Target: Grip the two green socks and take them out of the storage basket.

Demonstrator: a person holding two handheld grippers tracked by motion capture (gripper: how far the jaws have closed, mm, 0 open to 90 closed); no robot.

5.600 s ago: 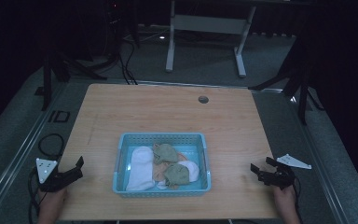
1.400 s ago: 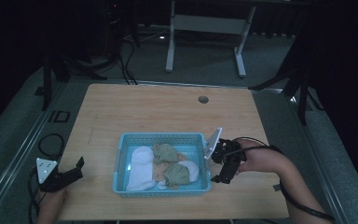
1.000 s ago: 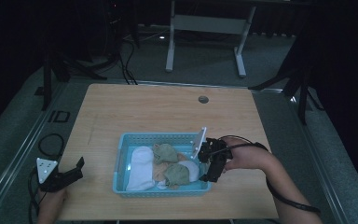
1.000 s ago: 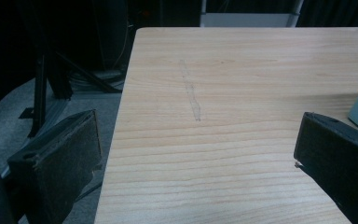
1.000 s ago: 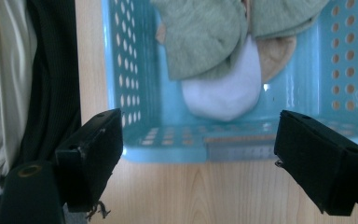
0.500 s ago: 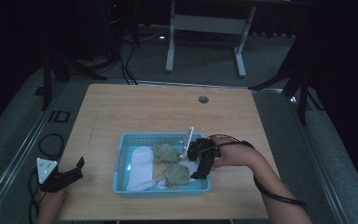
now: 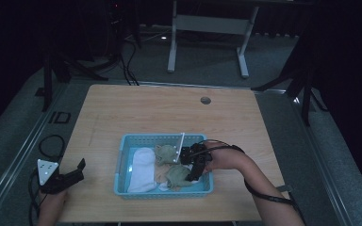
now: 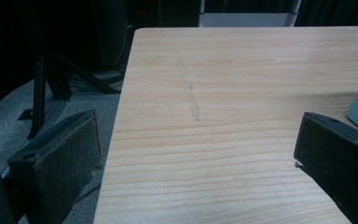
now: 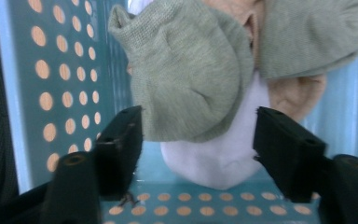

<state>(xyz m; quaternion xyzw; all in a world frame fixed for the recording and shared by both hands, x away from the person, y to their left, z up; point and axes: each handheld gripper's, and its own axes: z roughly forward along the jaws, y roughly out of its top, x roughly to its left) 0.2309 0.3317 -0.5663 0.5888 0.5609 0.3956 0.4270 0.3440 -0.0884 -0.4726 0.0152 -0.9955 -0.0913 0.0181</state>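
Two hand-held grippers, both released: right (image 9: 198, 135) astride green sock (image 9: 191, 79), left (image 8: 196, 158) idle.

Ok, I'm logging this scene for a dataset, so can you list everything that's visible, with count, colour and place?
Light wooden rectangular table: one, centre of the high view.
Round grommet hole: one, dark, far side of the table.
Light blue perforated plastic basket: one, near middle of the table.
Sage green knitted socks: two, in the basket's right half.
White sock: one, in the basket's left half; another white piece lies under the green ones.
Peach cloth item: one, beneath the green socks.
White metal stand: one, on the floor beyond the table.
Left gripper: black, open, at the table's near left corner.
Right gripper: black, fingers open either side of a green sock inside the basket.
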